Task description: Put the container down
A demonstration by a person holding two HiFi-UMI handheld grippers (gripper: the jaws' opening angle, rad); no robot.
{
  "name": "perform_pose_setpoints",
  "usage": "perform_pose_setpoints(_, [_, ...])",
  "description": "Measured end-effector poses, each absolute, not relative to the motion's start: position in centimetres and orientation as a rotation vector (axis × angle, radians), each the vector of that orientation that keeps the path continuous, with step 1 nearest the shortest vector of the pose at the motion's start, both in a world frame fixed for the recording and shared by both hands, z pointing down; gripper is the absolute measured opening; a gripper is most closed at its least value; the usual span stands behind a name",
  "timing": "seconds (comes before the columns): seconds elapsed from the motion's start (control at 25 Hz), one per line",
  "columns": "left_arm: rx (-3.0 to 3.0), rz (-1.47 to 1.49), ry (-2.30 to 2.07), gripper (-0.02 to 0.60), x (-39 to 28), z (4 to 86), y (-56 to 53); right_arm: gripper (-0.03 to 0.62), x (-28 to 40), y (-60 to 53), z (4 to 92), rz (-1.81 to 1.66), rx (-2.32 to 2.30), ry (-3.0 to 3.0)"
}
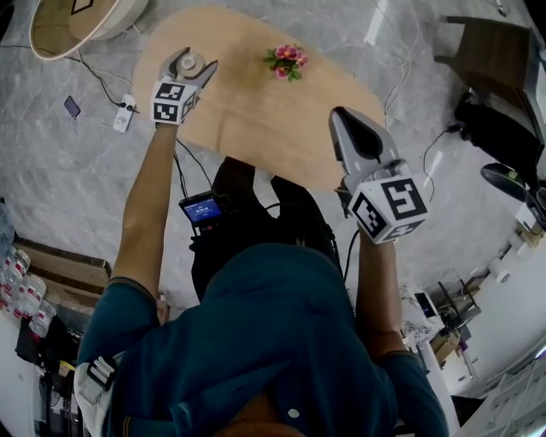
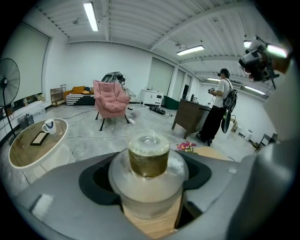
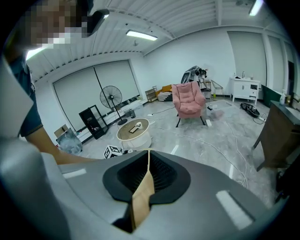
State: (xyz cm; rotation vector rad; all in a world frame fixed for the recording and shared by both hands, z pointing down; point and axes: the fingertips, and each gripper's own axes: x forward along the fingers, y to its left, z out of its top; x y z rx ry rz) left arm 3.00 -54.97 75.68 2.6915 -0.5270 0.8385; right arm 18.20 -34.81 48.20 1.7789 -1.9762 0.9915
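The container [image 2: 149,174] is a frosted glass jar with a brownish round lid. My left gripper [image 2: 149,187] is shut on its body. In the head view the container [image 1: 189,63] and left gripper [image 1: 191,67] are over the left end of the light wooden table [image 1: 256,119]. Wood shows just under the jar, but I cannot tell whether it touches the table. My right gripper [image 1: 350,126] hangs over the table's near right edge. It is shut with nothing in it. In the right gripper view the right gripper [image 3: 147,172] shows only a thin slit between its jaws.
A small bunch of pink flowers [image 1: 286,61] lies on the table's far side. A round side table [image 1: 72,21] stands beyond the left end. A power strip [image 1: 124,113] and cables lie on the floor. A dark desk [image 1: 490,51] is at the right. A person [image 2: 218,110] stands far off.
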Motion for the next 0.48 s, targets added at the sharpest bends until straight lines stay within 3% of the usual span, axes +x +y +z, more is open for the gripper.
perform_pose_setpoints(0.48, [2.652, 0.984, -0.455, 0.337, 3.3, 85.8, -55.9, 0.011, 17.3, -34.6, 53.9, 1.130, 1.775, -1.865])
